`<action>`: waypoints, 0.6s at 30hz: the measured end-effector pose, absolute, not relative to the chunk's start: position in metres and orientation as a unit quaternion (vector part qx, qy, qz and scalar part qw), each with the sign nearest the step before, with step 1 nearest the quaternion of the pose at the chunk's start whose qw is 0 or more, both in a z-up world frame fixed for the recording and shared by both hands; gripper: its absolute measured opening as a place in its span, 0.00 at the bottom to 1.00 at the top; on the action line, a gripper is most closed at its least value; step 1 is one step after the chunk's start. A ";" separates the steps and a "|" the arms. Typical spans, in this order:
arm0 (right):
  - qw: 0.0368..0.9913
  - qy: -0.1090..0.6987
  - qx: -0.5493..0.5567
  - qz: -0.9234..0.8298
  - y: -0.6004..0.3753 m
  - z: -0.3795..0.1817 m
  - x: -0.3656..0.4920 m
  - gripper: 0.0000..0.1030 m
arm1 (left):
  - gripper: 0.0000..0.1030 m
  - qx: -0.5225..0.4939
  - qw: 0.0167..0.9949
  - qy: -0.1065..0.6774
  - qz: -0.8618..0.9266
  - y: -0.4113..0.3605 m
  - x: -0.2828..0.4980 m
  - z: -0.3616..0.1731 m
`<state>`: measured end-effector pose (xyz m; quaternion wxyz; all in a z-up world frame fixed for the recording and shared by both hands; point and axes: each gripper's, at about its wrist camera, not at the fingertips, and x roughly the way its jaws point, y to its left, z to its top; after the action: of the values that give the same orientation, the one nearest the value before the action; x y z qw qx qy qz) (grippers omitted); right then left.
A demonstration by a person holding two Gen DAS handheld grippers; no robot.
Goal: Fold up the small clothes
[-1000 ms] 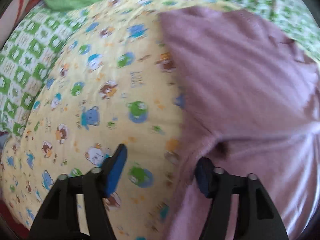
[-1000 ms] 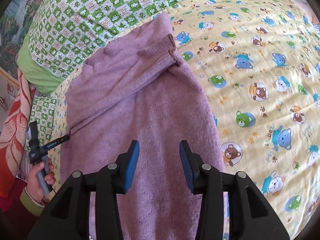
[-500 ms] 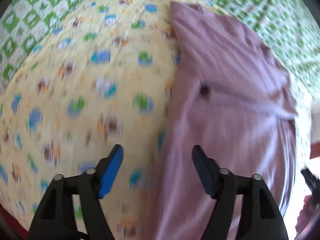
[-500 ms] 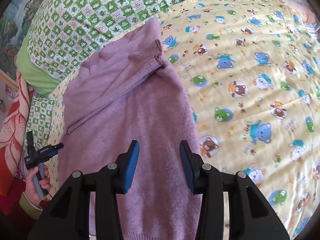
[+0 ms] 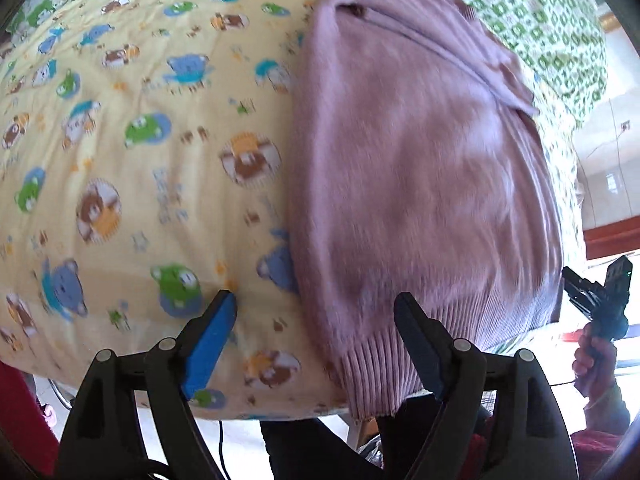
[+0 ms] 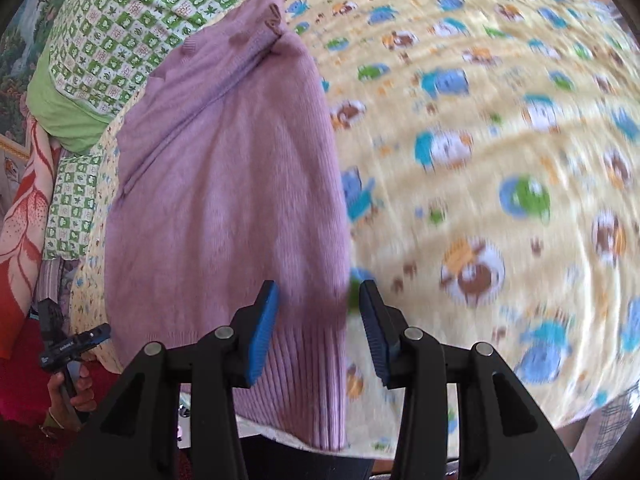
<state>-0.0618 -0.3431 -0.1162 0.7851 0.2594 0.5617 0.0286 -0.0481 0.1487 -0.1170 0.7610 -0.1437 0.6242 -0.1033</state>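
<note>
A purple knitted sweater (image 5: 420, 160) lies lengthwise on a yellow cartoon-print sheet (image 5: 140, 140), with its ribbed hem (image 5: 380, 364) at the bed's near edge. My left gripper (image 5: 316, 304) hovers over the hem's left corner. Its jaws are opening wide and the blue pads (image 5: 212, 340) touch no cloth. In the right wrist view the sweater (image 6: 224, 184) fills the left half. My right gripper (image 6: 316, 292) hangs half open over the hem's right edge (image 6: 320, 360), with nothing pinched.
A green checked pillow (image 6: 132, 12) lies beyond the sweater's collar. The bed's near edge (image 5: 280, 404) drops off just under both grippers. A hand (image 5: 592, 356) holding the other gripper shows at the right, and a hand (image 6: 76, 388) shows at the lower left.
Both grippers have drawn back along the sweater to its hem at the bed's edge. The left jaws have spread wider. The right jaws keep the same gap.
</note>
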 end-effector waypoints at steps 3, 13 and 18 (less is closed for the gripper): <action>0.781 0.562 0.270 0.036 -0.340 -0.119 -0.072 0.43 | 0.79 -0.136 0.761 0.623 -0.120 0.139 -0.053 -0.116; 0.768 0.552 0.319 0.057 -0.335 -0.129 -0.080 0.43 | 0.44 -0.093 0.775 0.610 -0.137 0.102 -0.050 -0.120; 0.759 0.566 0.316 0.058 -0.334 -0.134 -0.085 0.07 | 0.07 -0.141 0.764 0.610 -0.157 0.127 -0.052 -0.123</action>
<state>-0.0852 -0.3338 -0.1342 0.7592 0.3157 0.5662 0.0581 -0.0523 0.1268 -0.1235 0.7638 -0.1408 0.6101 -0.1566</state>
